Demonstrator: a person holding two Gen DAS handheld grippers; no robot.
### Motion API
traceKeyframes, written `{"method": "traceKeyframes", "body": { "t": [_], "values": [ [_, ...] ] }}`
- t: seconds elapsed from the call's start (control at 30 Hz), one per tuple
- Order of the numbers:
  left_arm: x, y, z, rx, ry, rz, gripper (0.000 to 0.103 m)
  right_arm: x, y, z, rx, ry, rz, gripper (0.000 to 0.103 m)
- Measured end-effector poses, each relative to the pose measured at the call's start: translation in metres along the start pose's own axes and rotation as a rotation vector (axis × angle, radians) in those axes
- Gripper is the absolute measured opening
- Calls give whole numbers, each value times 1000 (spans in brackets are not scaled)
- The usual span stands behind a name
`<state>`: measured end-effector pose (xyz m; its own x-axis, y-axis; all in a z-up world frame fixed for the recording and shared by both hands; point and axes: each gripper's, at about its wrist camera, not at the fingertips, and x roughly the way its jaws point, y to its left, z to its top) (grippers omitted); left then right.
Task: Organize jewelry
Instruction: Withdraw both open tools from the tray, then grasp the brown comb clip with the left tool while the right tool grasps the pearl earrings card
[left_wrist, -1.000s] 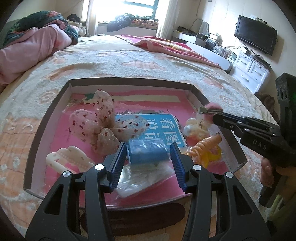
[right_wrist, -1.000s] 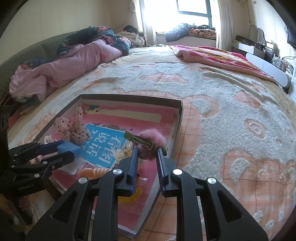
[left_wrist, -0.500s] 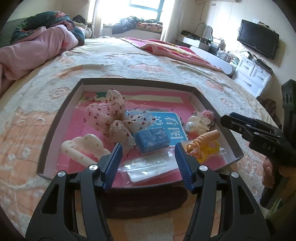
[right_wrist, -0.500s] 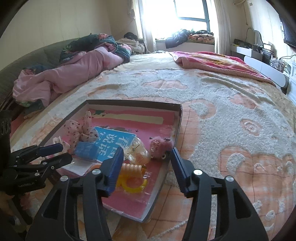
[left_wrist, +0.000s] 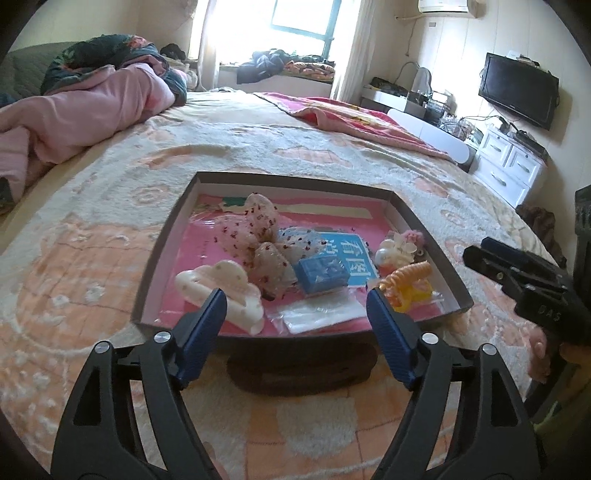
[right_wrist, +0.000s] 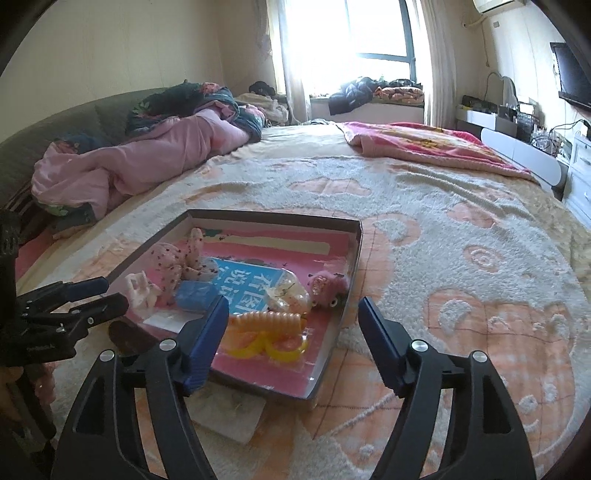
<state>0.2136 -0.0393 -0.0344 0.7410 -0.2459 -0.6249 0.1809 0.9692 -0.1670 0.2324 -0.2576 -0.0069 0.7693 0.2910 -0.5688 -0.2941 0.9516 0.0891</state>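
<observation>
**Both grippers wide open over the tray, nothing in either one**

So the left gripper (left_wrist: 295, 306) hangs at the near edge of the shallow tray (left_wrist: 295, 181) on the bed's fuzzy blanket (left_wrist: 92, 258), its jaws just spread wide, nothing between the pads. Same for the right gripper (right_wrist: 291, 317), just opened and empty. All the accessories lie inside the tray: blue box (left_wrist: 322, 275) mid-tray, cream hair claw (left_wrist: 221, 291) near-left, dotted bow (left_wrist: 258, 236) behind it, orange spiral tie (left_wrist: 406, 275) on the right, fluffy pink clip (right_wrist: 328, 286) by the right wall.
</observation>
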Motion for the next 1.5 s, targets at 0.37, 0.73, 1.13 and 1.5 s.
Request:
{"method": "traceKeyframes", "body": {
  "t": [0.37, 0.73, 1.13, 1.5],
  "values": [
    [-20, 19, -23, -21, 10, 47, 83, -20, 32, -21, -43, -3, 15, 78],
    [-26, 30, -36, -26, 22, 59, 85, -12, 46, -50, -63, 68, -4, 81],
    [-9, 37, -44, -71, 76, -7, 75, 12, 54, -64, -70, 144, -1, 81],
    [19, 44, -39, -202, 132, -121, 50, 35, 63, -67, -43, 222, -43, 81]
  ]
}}
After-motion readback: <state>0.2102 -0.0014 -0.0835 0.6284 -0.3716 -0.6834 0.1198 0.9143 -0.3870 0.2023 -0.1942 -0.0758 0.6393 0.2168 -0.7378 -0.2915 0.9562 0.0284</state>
